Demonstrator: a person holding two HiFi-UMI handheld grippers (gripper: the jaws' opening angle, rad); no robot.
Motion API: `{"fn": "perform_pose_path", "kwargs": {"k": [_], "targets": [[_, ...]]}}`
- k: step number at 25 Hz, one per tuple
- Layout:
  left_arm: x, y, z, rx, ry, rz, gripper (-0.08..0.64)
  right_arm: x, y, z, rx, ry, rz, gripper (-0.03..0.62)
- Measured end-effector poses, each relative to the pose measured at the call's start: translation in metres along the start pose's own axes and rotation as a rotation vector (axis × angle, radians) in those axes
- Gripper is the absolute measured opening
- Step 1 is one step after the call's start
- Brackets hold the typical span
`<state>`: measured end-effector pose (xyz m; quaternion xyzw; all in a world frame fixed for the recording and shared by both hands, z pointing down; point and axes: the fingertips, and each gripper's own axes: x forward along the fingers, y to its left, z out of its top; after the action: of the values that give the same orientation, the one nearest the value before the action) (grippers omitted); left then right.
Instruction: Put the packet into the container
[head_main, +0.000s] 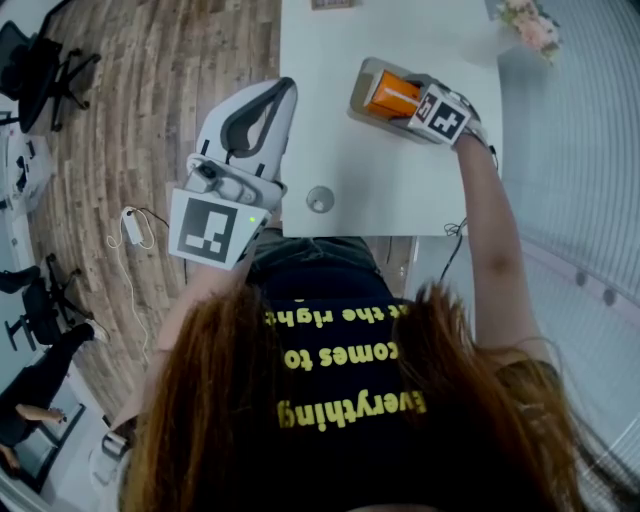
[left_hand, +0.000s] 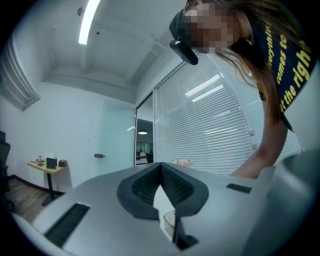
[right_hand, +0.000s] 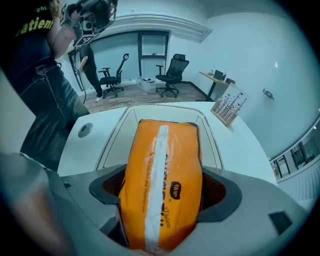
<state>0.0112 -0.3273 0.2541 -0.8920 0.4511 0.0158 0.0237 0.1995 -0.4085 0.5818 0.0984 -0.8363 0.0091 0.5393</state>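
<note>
Releasing the orange packet into the clear container just below the right hand-held gripper: its jaws are opening with the packet between them. The left hand-held gripper is closed and empty. Next, the packet likely needs to drop free before lifting away.

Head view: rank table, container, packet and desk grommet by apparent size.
1. table
2. container
3. packet, partly hidden, within the container's outline
4. grommet
All sit at about table height, so nearness to the camera does not skew the order.
</note>
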Motion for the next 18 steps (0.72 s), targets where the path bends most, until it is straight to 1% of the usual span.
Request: {"fn": "perform_pose_path", "kwargs": {"k": [5, 7, 9, 12, 16, 18], "targets": [[-0.003, -0.002, 0.003, -0.001, 0.001, -0.007, 0.002, -0.011, 0.001, 0.010, 0.027, -0.033, -0.023, 0.411], [-0.004, -0.002, 0.004, -0.001, -0.002, -0.007, 0.002, -0.015, 0.002, 0.012, 0.018, -0.035, -0.024, 0.411], [-0.002, -0.003, 0.003, 0.000, -0.004, -0.009, 0.002, -0.018, 0.001, 0.013, 0.007, -0.044, -0.020, 0.411], [0.001, -0.003, -0.001, 0.001, -0.002, -0.010, 0.002, -0.023, -0.001, 0.017, 0.015, -0.071, -0.008, 0.410], [0.001, -0.002, 0.000, 0.002, -0.004, -0.004, 0.002, -0.031, 0.001, 0.021, 0.019, -0.081, 0.003, 0.408], [-0.001, -0.001, 0.001, 0.003, -0.007, -0.003, 0.002, -0.037, 0.003, 0.025, 0.030, -0.093, 0.002, 0.395]]}}
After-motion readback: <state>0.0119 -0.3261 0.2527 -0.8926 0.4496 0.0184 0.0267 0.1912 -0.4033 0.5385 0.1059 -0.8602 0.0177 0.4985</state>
